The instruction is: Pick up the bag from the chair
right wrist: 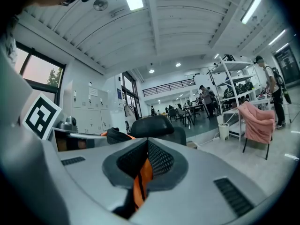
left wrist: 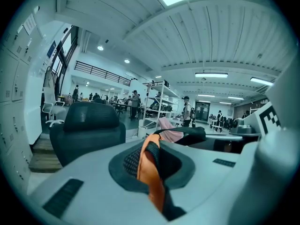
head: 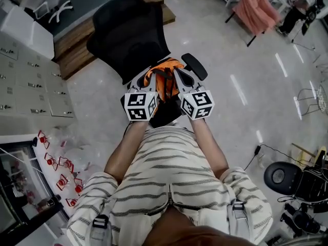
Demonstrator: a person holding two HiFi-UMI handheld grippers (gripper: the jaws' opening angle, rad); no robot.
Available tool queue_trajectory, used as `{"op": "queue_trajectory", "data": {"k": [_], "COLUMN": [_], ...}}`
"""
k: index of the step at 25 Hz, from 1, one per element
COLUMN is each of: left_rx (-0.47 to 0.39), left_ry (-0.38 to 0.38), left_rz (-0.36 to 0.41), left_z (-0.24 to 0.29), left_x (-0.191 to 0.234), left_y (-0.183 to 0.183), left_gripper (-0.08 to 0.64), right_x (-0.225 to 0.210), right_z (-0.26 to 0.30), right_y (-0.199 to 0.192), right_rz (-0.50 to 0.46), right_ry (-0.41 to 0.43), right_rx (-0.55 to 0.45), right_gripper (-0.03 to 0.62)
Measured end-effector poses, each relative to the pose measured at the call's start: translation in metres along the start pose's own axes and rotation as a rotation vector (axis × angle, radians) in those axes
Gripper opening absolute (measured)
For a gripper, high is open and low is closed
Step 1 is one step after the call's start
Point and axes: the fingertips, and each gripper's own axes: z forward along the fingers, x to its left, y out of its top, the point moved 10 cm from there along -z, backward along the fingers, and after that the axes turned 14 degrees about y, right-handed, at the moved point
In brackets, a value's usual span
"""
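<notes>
An orange and black bag [head: 163,78] hangs between my two grippers, just in front of the black office chair [head: 128,29]. My left gripper [head: 149,86] holds it from the left and my right gripper [head: 177,83] from the right. In the left gripper view the jaws [left wrist: 152,146] are shut on an orange and black strap [left wrist: 151,172]. The right gripper view shows the jaws [right wrist: 147,146] shut on another orange strap [right wrist: 139,184], with the bag's dark top [right wrist: 112,136] off to the left. The chair's seat is mostly hidden behind the bag and grippers.
Grey lockers [head: 20,86] line the left side, with a wooden platform [head: 77,50] behind the chair. Plastic bags with red tags [head: 56,163] lie at lower left. A pink cloth on a rack [head: 253,6] stands at the far right. A second chair [head: 279,176] with cables sits at lower right.
</notes>
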Motion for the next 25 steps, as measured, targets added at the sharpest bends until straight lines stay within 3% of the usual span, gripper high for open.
{"op": "queue_trajectory", "data": {"k": [25], "left_rx": [-0.033], "left_ry": [-0.021], "left_rz": [0.002], "left_z": [0.001], "left_x": [-0.010], "left_y": [0.006], "left_gripper": [0.029], "right_x": [-0.019], "right_z": [-0.002], "right_y": [0.000], "right_rz": [0.008], "right_ry": [-0.037], "right_rx": [0.002], "right_gripper": [0.018]}}
